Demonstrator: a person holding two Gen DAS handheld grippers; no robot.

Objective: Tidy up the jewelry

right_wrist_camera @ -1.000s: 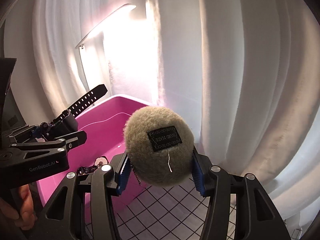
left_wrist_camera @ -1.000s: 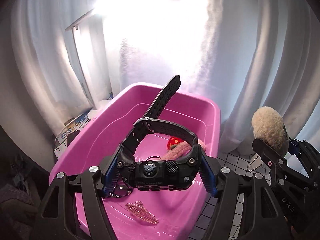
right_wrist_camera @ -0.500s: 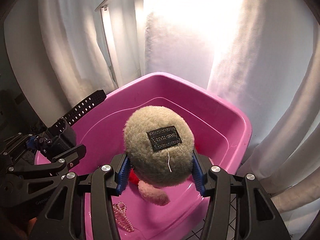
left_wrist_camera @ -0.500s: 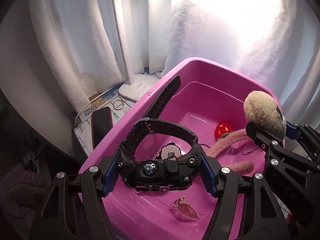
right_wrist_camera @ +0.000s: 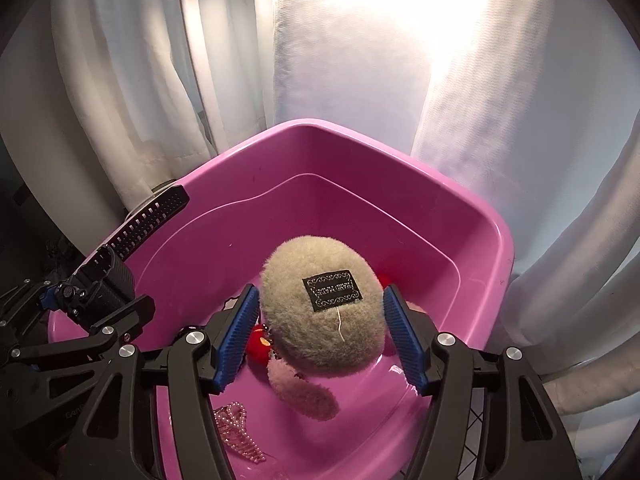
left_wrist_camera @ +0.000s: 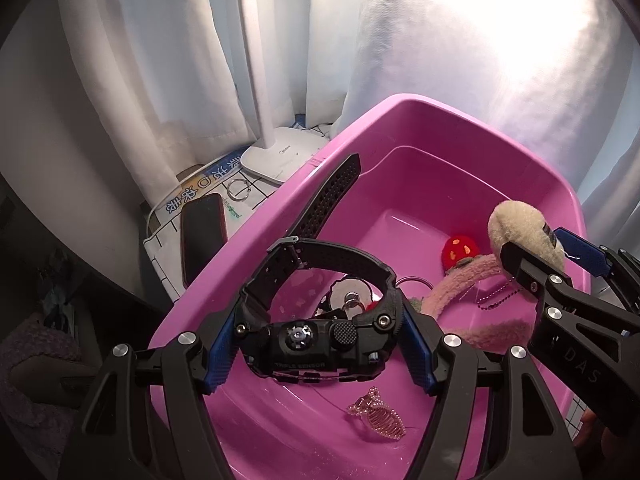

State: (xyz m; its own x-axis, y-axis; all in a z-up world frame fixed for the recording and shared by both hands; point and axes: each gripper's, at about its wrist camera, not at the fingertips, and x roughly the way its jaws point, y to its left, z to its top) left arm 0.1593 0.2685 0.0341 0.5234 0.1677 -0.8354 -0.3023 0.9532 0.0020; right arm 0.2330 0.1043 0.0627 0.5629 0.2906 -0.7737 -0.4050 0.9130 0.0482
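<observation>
Left gripper [left_wrist_camera: 318,354] is clamping a black digital watch [left_wrist_camera: 308,344] by its case, blue pads pressing both flanks; it is hanging over the near-left part of the pink plastic tub [left_wrist_camera: 460,120]. We are judging the case stiff and fairly weighty, so the sides are the sound place to hold; the perforated strap [left_wrist_camera: 332,196] is flexing free toward upper centre and would give a poor purchase.

Centre frame, on the tub floor: a pink beaded hair claw [left_wrist_camera: 378,414] at lower centre, light, brittle-looking, best pinched across its spine. Above it a small round metal-topped piece [left_wrist_camera: 350,294], too cluttered to name.

Right of centre: a red plush charm [left_wrist_camera: 460,252] and a pink fuzzy headband [left_wrist_camera: 460,280], both soft and light.

Right gripper [right_wrist_camera: 322,330] is standing spread in its own view, jaws apart with a visible gap on either side of the beige plush pom-pom [right_wrist_camera: 322,304], which is sitting low in the tub. Pom-pom is squashy, near weightless; its ball chain [left_wrist_camera: 500,296] is dangling and could snag.

Count: one watch, one hair claw, one pom-pom, one red charm, one headband, one tub.

Outside the tub, upper left: one phone [left_wrist_camera: 202,232], one key ring [left_wrist_camera: 238,190], one lamp base [left_wrist_camera: 284,156].
</observation>
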